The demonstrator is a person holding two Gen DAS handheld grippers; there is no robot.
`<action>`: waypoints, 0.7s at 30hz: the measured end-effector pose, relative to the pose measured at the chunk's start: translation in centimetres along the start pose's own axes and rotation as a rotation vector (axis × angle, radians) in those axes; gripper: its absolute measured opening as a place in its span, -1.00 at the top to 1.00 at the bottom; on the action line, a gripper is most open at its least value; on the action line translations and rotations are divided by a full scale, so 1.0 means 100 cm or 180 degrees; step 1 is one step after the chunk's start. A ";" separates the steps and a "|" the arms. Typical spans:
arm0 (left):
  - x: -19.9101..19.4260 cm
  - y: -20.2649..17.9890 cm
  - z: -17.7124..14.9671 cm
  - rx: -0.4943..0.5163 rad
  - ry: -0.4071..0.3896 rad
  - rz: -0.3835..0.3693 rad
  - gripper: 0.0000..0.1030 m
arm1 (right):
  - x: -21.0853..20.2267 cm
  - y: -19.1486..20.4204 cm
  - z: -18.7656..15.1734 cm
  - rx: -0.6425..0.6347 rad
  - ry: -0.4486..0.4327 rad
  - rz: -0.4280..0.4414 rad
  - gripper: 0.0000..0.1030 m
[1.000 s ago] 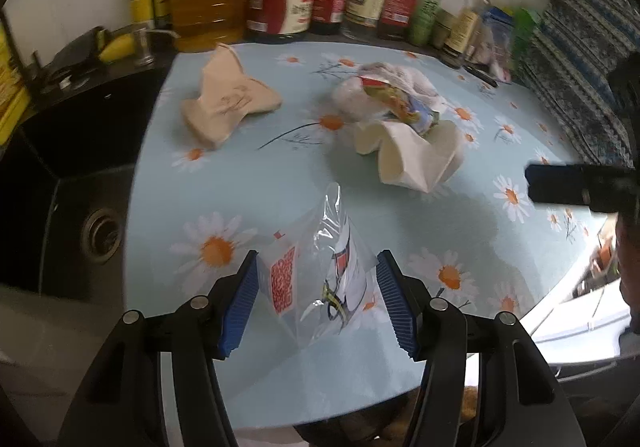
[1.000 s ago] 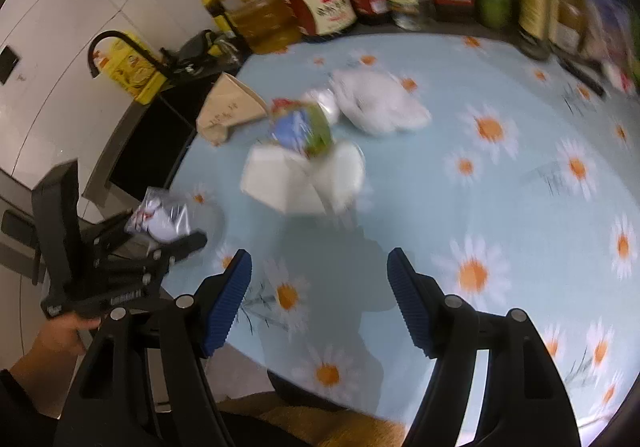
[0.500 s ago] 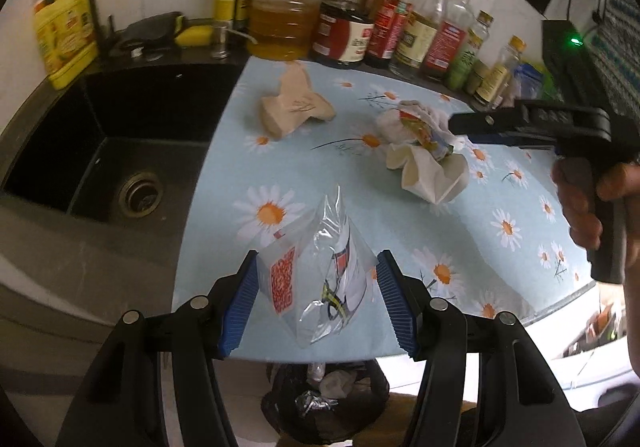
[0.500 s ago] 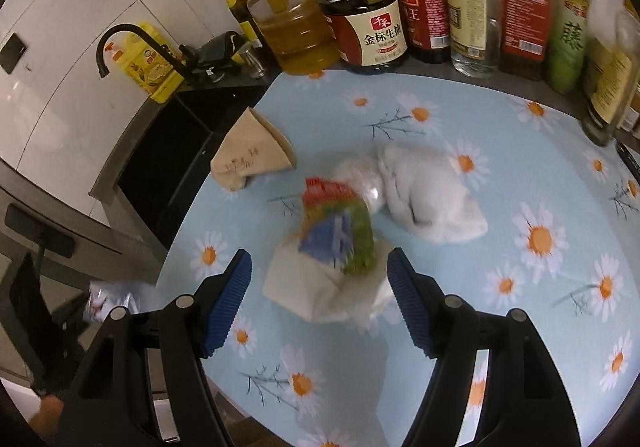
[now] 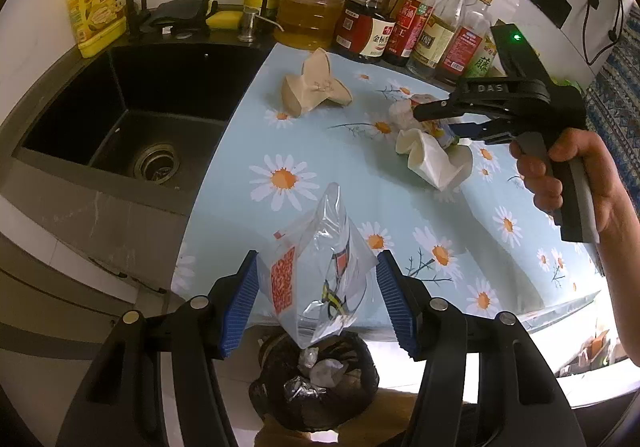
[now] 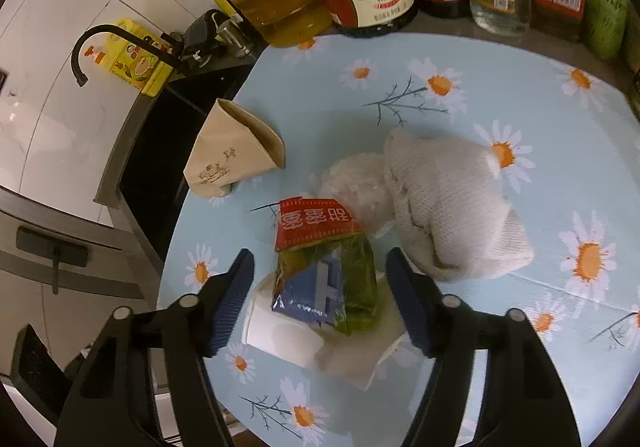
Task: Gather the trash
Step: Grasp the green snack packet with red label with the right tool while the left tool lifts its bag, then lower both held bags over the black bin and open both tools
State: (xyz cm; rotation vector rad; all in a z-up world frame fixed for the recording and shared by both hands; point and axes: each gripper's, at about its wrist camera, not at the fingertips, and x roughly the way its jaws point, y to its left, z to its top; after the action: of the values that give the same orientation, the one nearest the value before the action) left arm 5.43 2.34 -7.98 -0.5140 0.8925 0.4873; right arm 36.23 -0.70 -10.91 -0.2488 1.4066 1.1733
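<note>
My left gripper [image 5: 318, 295] is shut on a clear plastic bag [image 5: 316, 279] with red print. It holds the bag off the front edge of the daisy tablecloth [image 5: 352, 183], above a black trash bag [image 5: 316, 387] on the floor. My right gripper [image 6: 320, 299] points down at a red, green and blue snack wrapper [image 6: 324, 267]. Its jaws are closing on either side of the wrapper, with a gap still showing at each pad. The wrapper lies on a crushed white paper cup [image 6: 280, 331]. In the left wrist view, the right gripper [image 5: 440, 123] hovers over that pile.
A folded beige paper [image 6: 232, 151] lies near the sink side, and a white crumpled netted cloth [image 6: 448, 207] lies right of the wrapper. Oil and sauce bottles [image 5: 360, 19] line the back. A black sink [image 5: 132, 119] with a tap is on the left.
My left gripper drew back with the bag, past the table's front edge, until the trash bag showed below. My right gripper came down over the wrapper pile and its jaws narrowed.
</note>
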 end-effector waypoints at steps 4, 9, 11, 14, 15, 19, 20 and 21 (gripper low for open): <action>-0.002 0.000 -0.002 -0.0007 0.0006 0.0001 -0.11 | -0.003 0.001 -0.001 -0.0023 -0.0014 0.0021 0.04; -0.002 0.001 -0.002 0.0017 0.0000 -0.0025 -0.11 | -0.020 0.005 -0.006 -0.0017 -0.0147 0.0037 0.04; -0.002 0.000 -0.001 0.0048 -0.0013 -0.0054 -0.11 | -0.031 0.007 -0.010 -0.0008 -0.0212 0.0056 0.04; -0.002 -0.002 0.000 0.0104 -0.0021 -0.0107 -0.11 | -0.046 0.013 -0.021 -0.0004 -0.0298 0.0099 0.04; -0.002 -0.003 0.000 0.0135 -0.0020 -0.0133 -0.11 | -0.050 0.015 -0.025 -0.0009 -0.0322 0.0109 0.04; 0.000 -0.006 0.001 0.0217 -0.0002 -0.0282 -0.11 | -0.065 0.025 -0.051 -0.0019 -0.0406 0.0124 0.04; 0.000 -0.007 0.001 0.0227 -0.0003 -0.0325 -0.11 | -0.068 0.027 -0.058 -0.0010 -0.0422 0.0116 0.04; 0.000 -0.008 0.001 0.0245 -0.0013 -0.0375 -0.11 | -0.071 0.028 -0.065 -0.0002 -0.0439 0.0098 0.04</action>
State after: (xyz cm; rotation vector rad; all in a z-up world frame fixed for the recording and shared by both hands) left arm 5.91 1.77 -7.74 -0.4921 0.8684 0.3454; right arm 31.87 -7.60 -5.15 -0.1441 1.2931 1.1934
